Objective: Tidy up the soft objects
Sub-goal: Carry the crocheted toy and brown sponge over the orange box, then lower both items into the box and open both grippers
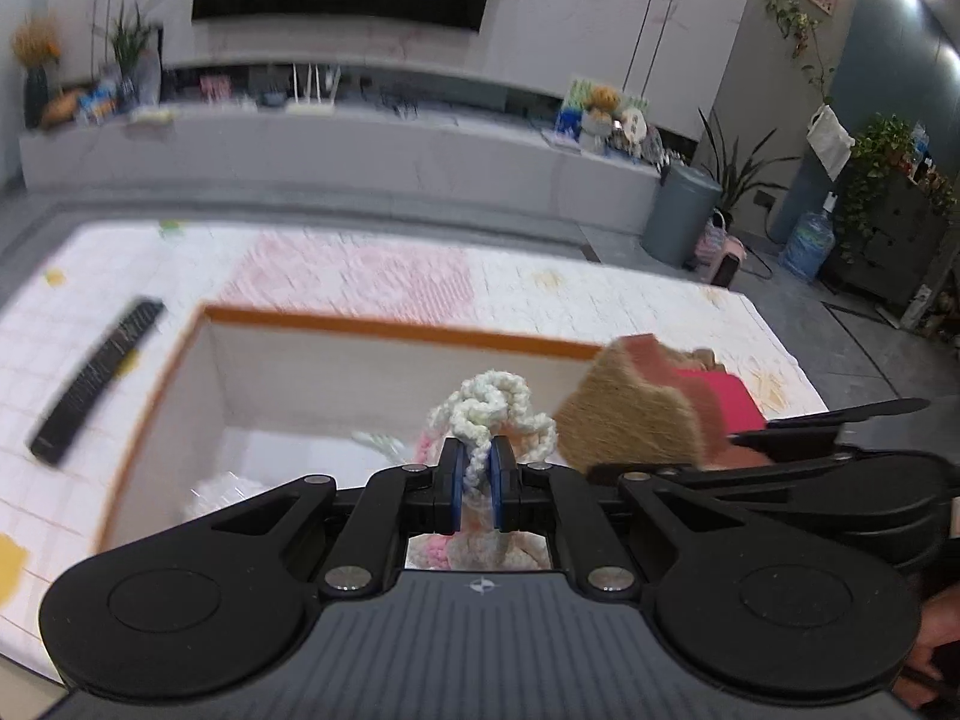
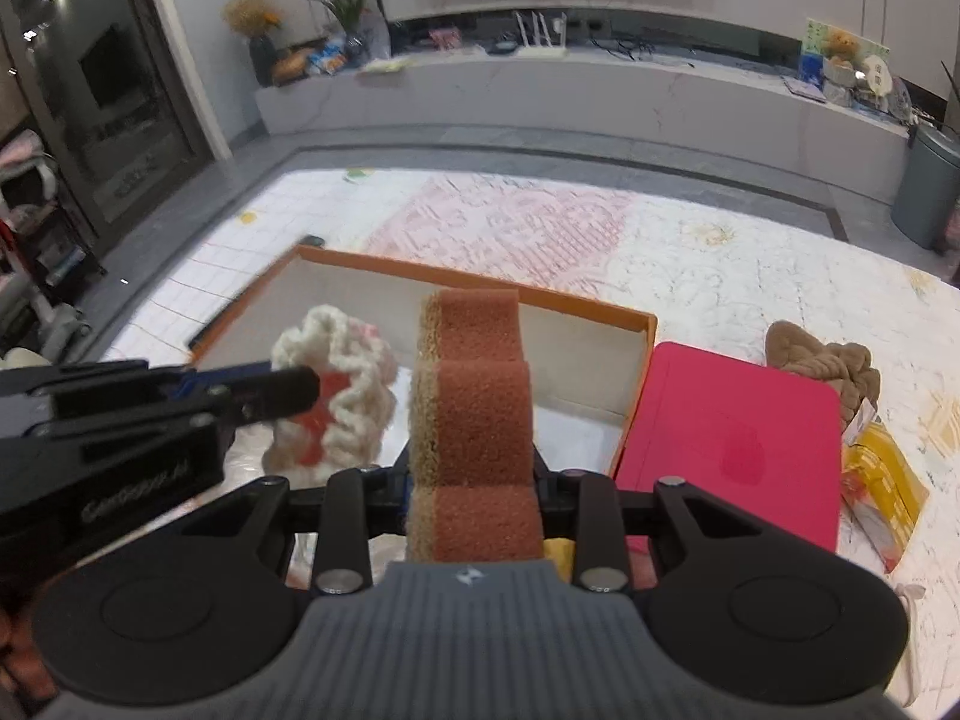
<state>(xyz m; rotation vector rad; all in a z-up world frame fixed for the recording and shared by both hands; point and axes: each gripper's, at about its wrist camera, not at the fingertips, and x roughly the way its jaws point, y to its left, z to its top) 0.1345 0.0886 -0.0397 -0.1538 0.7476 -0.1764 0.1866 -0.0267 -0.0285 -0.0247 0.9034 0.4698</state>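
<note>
My left gripper point(image 1: 477, 465) is shut on a cream and pink crocheted yarn piece point(image 1: 492, 405), which hangs over the open orange-rimmed box point(image 1: 390, 327). In the right wrist view the same yarn piece point(image 2: 342, 384) is pinched by the left gripper point(image 2: 300, 387), which reaches in from the left. My right gripper point(image 2: 474, 483) is shut on a brown sponge point(image 2: 480, 420) with a tan scouring side, held upright above the box point(image 2: 480, 279). The sponge hides the right fingertips. That sponge point(image 1: 636, 420) shows beside the yarn piece in the left wrist view.
The box stands on a quilted white and pink cover point(image 2: 690, 276); something white and soft point(image 1: 219, 489) lies inside it. A pink flat lid point(image 2: 732, 438), a brown cloth point(image 2: 828, 360) and a yellow packet point(image 2: 882, 480) lie right of the box. A black remote point(image 1: 99, 384) lies left of it.
</note>
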